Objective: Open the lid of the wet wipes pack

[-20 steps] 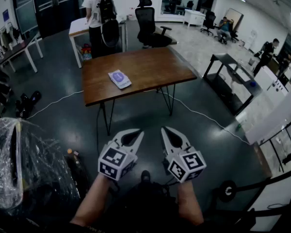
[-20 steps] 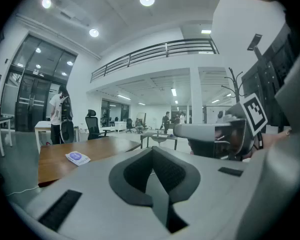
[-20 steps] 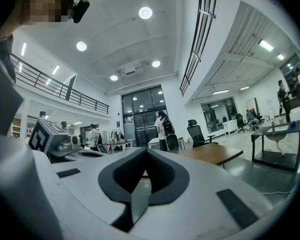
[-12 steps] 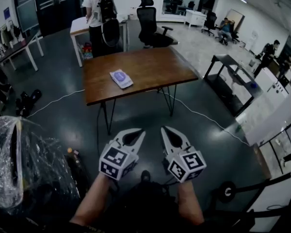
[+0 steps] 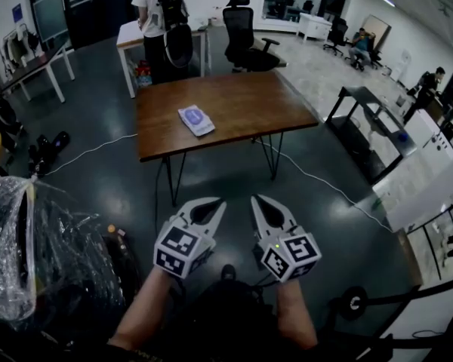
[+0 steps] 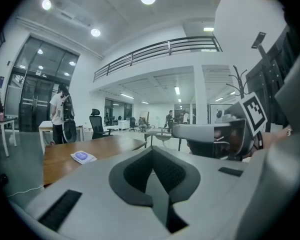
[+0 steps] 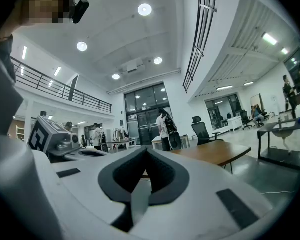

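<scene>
A white wet wipes pack (image 5: 196, 119) with a purple label lies flat on the wooden table (image 5: 241, 108), well ahead of me; it also shows as the pack (image 6: 82, 157) in the left gripper view. My left gripper (image 5: 211, 205) and right gripper (image 5: 261, 204) are held side by side low over the dark floor, far short of the table. Both are shut with nothing between their jaws. In the right gripper view the table (image 7: 215, 152) shows at the right, without the pack.
A plastic-wrapped bundle (image 5: 19, 255) stands at my left. A person with a backpack (image 5: 158, 13) stands by a white desk (image 5: 136, 36) behind the table, next to a black office chair (image 5: 245, 36). A cable (image 5: 317, 183) crosses the floor. A dark bench (image 5: 370, 119) stands at the right.
The table and pack have shifted slightly right and down in the head view. The grippers keep the same pose.
</scene>
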The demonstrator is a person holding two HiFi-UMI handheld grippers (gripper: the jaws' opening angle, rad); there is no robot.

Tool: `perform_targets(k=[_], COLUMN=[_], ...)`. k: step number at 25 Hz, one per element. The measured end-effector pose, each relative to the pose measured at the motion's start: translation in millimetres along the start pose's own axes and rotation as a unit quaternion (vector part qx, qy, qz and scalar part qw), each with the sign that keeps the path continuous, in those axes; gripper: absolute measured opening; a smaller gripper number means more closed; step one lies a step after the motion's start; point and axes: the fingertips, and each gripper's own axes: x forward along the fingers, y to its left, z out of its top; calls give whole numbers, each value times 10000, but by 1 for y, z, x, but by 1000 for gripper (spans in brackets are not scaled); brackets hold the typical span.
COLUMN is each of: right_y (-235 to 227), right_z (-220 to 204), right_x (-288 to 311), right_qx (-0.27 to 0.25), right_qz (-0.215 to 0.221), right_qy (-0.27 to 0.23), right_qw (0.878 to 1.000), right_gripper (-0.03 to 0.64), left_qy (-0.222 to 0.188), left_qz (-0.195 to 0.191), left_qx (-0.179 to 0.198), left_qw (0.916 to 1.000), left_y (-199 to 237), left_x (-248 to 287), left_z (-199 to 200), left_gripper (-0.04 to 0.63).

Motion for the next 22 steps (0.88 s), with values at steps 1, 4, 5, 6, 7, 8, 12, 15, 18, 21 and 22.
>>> perform_targets(k=[1,4,5,6,7,8,12,15,18,21,22], right_y=[-2,-9,-12,-15,-19,-24,-46,-57,-65,-76,-79], right_z=[-1,-4,-5,-6,-6,-6,2,8,13,17,18], right_x=[5,22,29,36,44,52,82,100,120,138,144], right_qx=[8,4,1,15,43,76,117,106,-1,-59,-56], right_qz=[31,154,205,257,308,359,568,773,958,1073,1095], right_qy=[26,91,110,126,138,145,158,181,204,203,206], right_qw=[10000,9998,9997,9996,9994,9992,9982,9968,9952,9940,9938], right_gripper=[11,11,11,11,11,11,11,11,11,11,11], left_qy=[16,68,85,100,111,121,200,246,248,367,383], left_qz=[38,184,242,301,360,417,617,805,1036,1238,1274], left_qx=[-9,-64,-86,-107,-124,-138,-169,-162,-182,-189,-196], left_qw=[10000,9998,9996,9994,9992,9990,9978,9963,9941,9915,9909], left_y=[4,20,27,34,41,47,68,81,99,114,119], left_x=[2,11,14,19,24,31,56,69,78,88,91], left_z=[0,-3,-4,-5,-5,-6,-2,5,10,9,10], left_gripper=[6,6,6,6,6,6,6,6,6,6,6])
